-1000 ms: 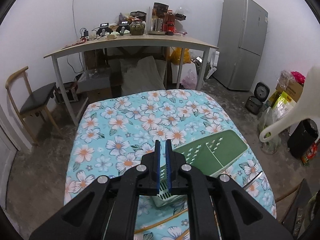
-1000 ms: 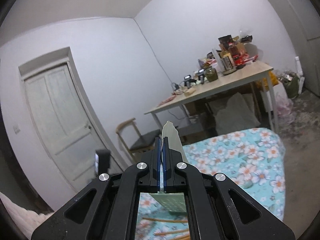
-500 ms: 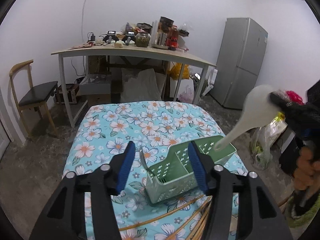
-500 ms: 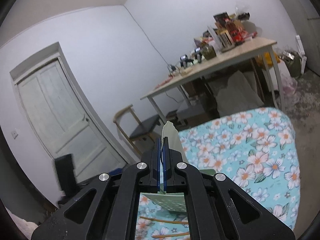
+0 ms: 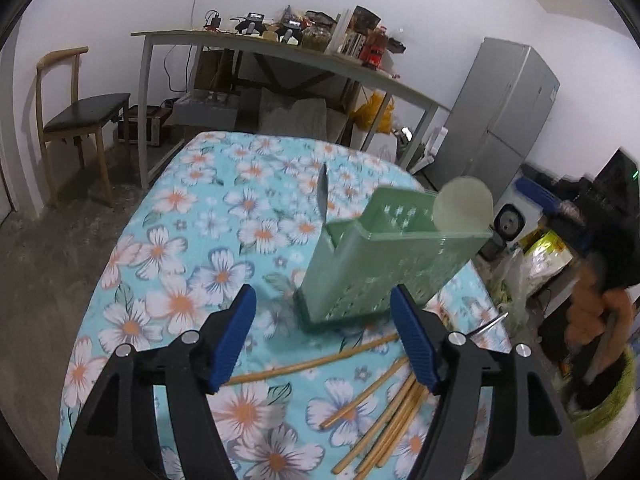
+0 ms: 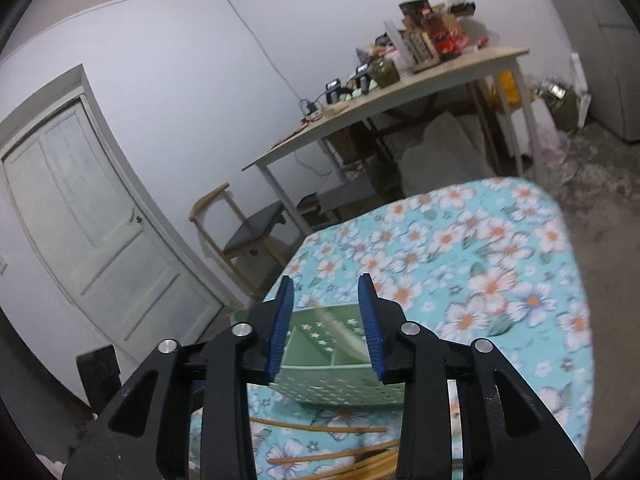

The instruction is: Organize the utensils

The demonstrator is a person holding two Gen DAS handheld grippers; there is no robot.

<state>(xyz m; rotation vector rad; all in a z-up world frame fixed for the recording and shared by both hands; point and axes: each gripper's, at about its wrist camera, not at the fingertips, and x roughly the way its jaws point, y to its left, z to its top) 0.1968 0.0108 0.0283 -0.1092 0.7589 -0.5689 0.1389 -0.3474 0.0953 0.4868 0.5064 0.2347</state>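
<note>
Left claw [image 5: 323, 307] spread wide, jaws just opened further, nothing pinched between the blue pads [image 5: 234, 338]. Straight ahead of it, just past the fingertips, a green perforated utensil caddy [image 5: 376, 264] standing on the flowered tabletop [image 5: 168, 248], tilted in this view. Poking up from the caddy's far right corner, a pale round spoon bowl [image 5: 462, 210]; rising from its left end, a slim dark blade-like utensil [image 5: 322, 196], kind not clear. Below and to the right of the left claw, a loose scatter of wooden chopsticks [image 5: 384, 412] lying flat on the cloth, one long stick crossing under the gap between the fingers. At the far right edge, a blurred hand [image 5: 592, 312], details not readable.

Right claw [image 6: 325, 318] partly apart, jaws just opened, gripping nothing. Directly beneath and between its pads, the same caddy [image 6: 340, 376] with its divided compartments visible from above, a pale handle [image 6: 340, 334] leaning inside one of them, free of both pads. Nearer than the caddy, under the claw's body, more chopsticks [image 6: 320, 428] on the cloth.
</note>
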